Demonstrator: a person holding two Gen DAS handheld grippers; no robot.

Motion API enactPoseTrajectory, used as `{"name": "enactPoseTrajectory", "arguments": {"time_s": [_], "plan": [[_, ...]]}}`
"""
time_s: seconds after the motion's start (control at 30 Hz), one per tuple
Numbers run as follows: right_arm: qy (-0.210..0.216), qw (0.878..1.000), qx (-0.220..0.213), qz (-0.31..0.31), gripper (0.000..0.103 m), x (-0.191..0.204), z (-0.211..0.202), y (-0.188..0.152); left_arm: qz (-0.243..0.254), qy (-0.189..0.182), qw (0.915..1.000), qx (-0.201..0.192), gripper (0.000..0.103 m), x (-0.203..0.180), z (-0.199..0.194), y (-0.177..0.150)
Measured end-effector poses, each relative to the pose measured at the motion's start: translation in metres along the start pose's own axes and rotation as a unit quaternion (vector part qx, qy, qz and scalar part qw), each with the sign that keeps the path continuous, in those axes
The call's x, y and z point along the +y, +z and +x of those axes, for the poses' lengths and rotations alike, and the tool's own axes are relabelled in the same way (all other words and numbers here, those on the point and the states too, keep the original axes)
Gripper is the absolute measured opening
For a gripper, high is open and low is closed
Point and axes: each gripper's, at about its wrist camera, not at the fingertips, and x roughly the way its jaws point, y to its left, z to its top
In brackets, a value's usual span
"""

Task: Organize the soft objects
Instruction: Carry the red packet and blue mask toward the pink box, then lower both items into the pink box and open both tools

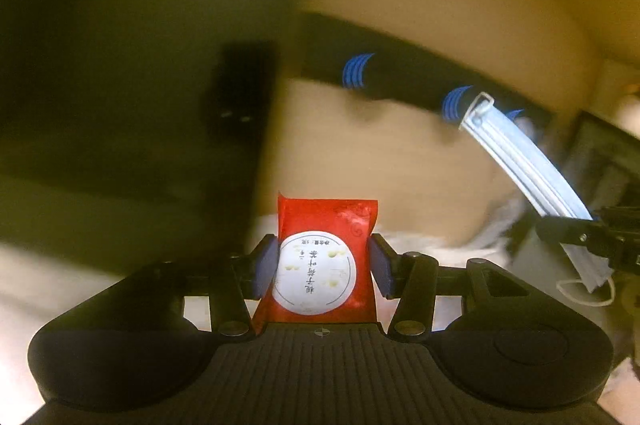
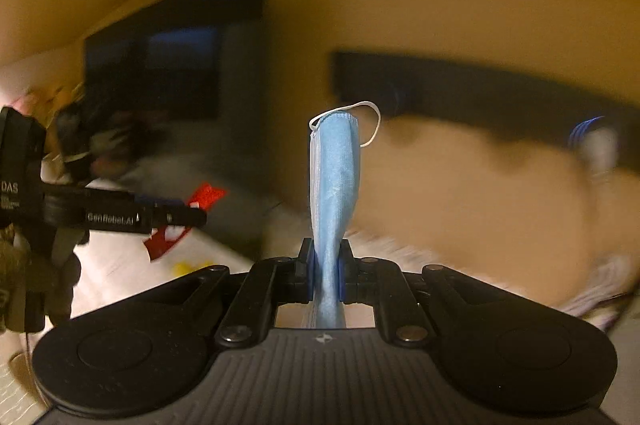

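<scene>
- Left gripper [image 1: 323, 261]: blue pads clamped on both side edges of a red packet [image 1: 325, 257], gap set by the packet's width.
- Red packet: flat, glossy foil, crimped top edge, white round label with printed characters facing the left wrist camera. Stands upright between the fingers, clear of any surface.
- Right gripper [image 2: 325, 273]: jaws pinched almost together on a blue face mask [image 2: 334, 185].
- Face mask: folded lengthwise, soft pleated non-woven fabric, white ear loop [image 2: 370, 123] curling off the top end. Sticks straight up from the pads, slightly bowed; the lower end passes down behind the jaws.
- In the left wrist view the same mask [image 1: 524, 165] arcs up from the right gripper [image 1: 576, 229] at the right edge; the two grippers sit side by side, apart.
- Background motion-blurred: tan rounded shape [image 1: 380, 153] with a black band [image 1: 400, 73] carrying blue stripe marks, pale surface [image 2: 120, 265] below.
- Open air around and ahead of both held items.
</scene>
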Motion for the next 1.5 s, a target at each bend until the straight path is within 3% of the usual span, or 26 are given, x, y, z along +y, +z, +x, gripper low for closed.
{"name": "enactPoseTrajectory", "arguments": {"time_s": [0.23, 0.4, 0.53, 0.6, 0.7, 0.9, 1.13, 1.3, 1.33, 1.43, 1.5], "plan": [[-0.094, 0.995, 0.009, 0.038, 0.011, -0.068, -0.026, -0.015, 0.008, -0.105, 0.9935, 0.043, 0.055, -0.071, 0.080, 0.007], [-0.121, 0.989, 0.043, 0.076, 0.011, -0.101, -0.026, -0.041, 0.004, -0.127, 0.9874, 0.095, 0.056, -0.100, 0.132, -0.011], [-0.126, 0.983, 0.073, 0.116, 0.011, -0.125, -0.015, -0.058, -0.030, -0.147, 0.9785, 0.142, 0.062, -0.110, 0.174, -0.035], [-0.117, 0.980, 0.091, 0.133, 0.011, -0.133, -0.006, -0.067, -0.019, -0.138, 0.9766, 0.163, 0.067, -0.113, 0.192, -0.049], [-0.103, 0.975, 0.126, 0.150, 0.011, -0.134, 0.008, -0.086, 0.044, -0.073, 0.9800, 0.180, 0.065, -0.124, 0.205, -0.070], [-0.071, 0.967, 0.181, 0.167, 0.011, -0.129, 0.051, -0.119, -0.052, -0.115, 0.9777, 0.168, 0.066, -0.101, 0.202, -0.071], [-0.074, 0.951, 0.252, 0.163, 0.011, -0.118, 0.125, -0.150, -0.085, -0.106, 0.9757, 0.172, 0.066, -0.096, 0.200, -0.064], [-0.064, 0.951, 0.264, 0.144, 0.012, -0.111, 0.135, -0.158, -0.071, -0.092, 0.9725, 0.202, 0.066, -0.108, 0.207, -0.071], [-0.052, 0.952, 0.263, 0.148, 0.016, -0.111, 0.133, -0.160, -0.069, -0.090, 0.9716, 0.208, 0.066, -0.110, 0.209, -0.073], [-0.030, 0.954, 0.245, 0.173, 0.050, -0.116, 0.121, -0.160, -0.063, -0.081, 0.9696, 0.222, 0.066, -0.114, 0.215, -0.081], [-0.034, 0.959, 0.222, 0.174, 0.054, -0.118, 0.106, -0.157, -0.053, -0.073, 0.9691, 0.230, 0.066, -0.119, 0.219, -0.085]]}}
